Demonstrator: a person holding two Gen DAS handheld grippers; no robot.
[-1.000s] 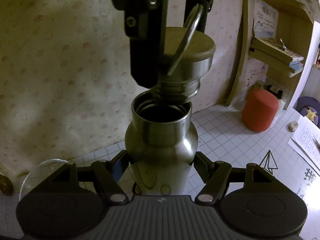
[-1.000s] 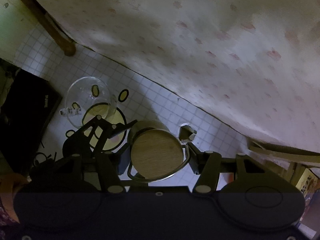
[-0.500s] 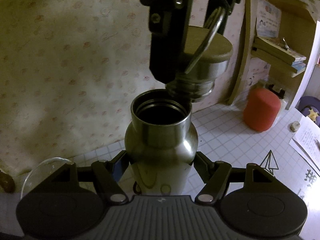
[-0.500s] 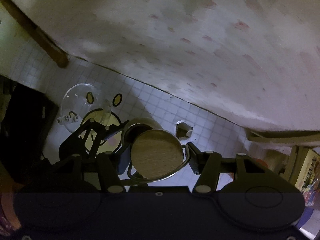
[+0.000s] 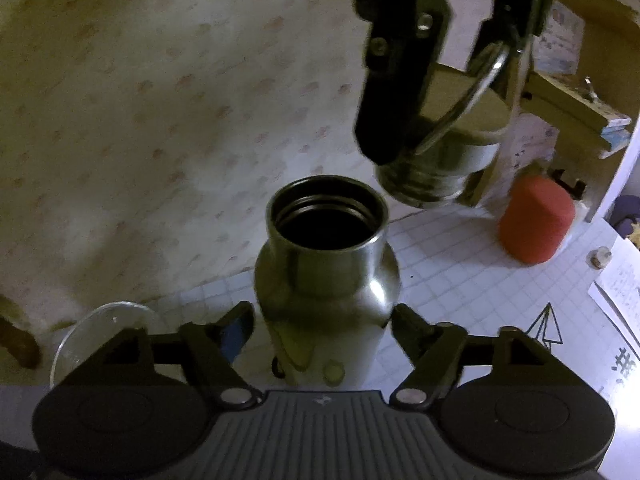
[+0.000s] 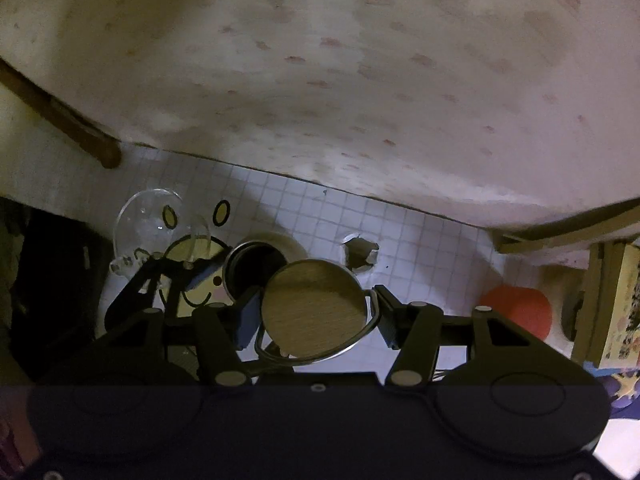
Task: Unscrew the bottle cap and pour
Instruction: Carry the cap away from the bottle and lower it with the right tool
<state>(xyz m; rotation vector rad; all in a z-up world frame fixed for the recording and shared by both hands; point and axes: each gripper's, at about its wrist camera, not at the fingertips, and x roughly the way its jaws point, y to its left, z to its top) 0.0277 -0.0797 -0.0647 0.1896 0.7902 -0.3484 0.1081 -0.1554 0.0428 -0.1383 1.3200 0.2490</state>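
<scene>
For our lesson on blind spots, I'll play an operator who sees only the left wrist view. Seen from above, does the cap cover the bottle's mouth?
Observer: Hardly. In the right wrist view the cap, held in the right tool, hides only the right edge of the bottle mouth; most of the opening shows.
Operator: What is the cap's top like?
Observer: A flat round disc with a wood grain.
Operator: What lies by the bowl?
Observer: A yellow smiley drawing on the table; the bowl covers part of it.
</scene>
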